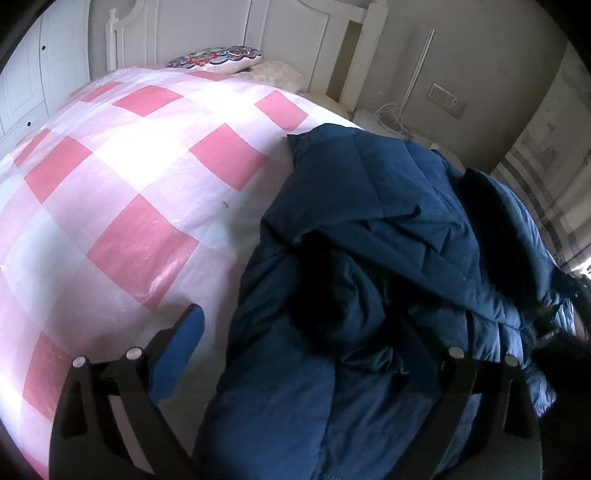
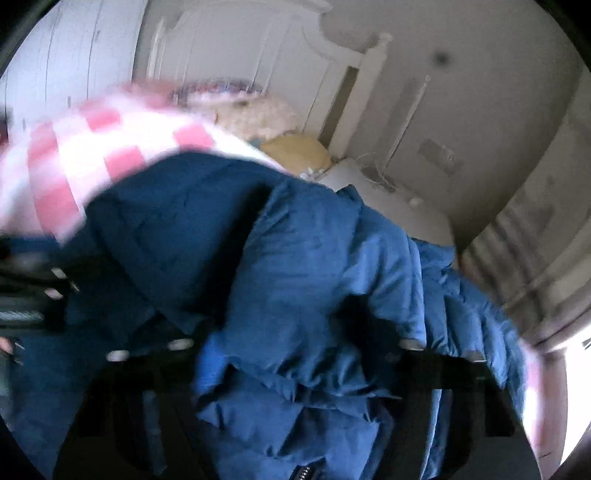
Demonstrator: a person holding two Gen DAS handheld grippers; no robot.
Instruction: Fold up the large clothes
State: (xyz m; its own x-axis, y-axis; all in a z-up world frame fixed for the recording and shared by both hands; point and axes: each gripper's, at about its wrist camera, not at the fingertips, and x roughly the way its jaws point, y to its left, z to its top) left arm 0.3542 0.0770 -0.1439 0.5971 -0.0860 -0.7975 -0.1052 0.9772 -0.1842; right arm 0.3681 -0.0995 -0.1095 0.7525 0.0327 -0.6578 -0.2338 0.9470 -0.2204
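Navy quilted coat [image 1: 388, 229] lies bunched on the right side of your bed, over the pink-and-white checked cover [image 1: 122, 192]. Your left gripper [image 1: 314, 339] hangs spread wide over its near folds, pinching nothing. Your right gripper [image 2: 291, 354] is clenched on a fold of the coat, blurred. Patterned pillow [image 1: 218, 59] sits by the white headboard [image 1: 258, 33].

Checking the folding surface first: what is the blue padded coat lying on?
The blue padded coat lies on a pink-and-white checked cover spread over the bed. Whatever sits directly beneath the coat's bulk is hidden.
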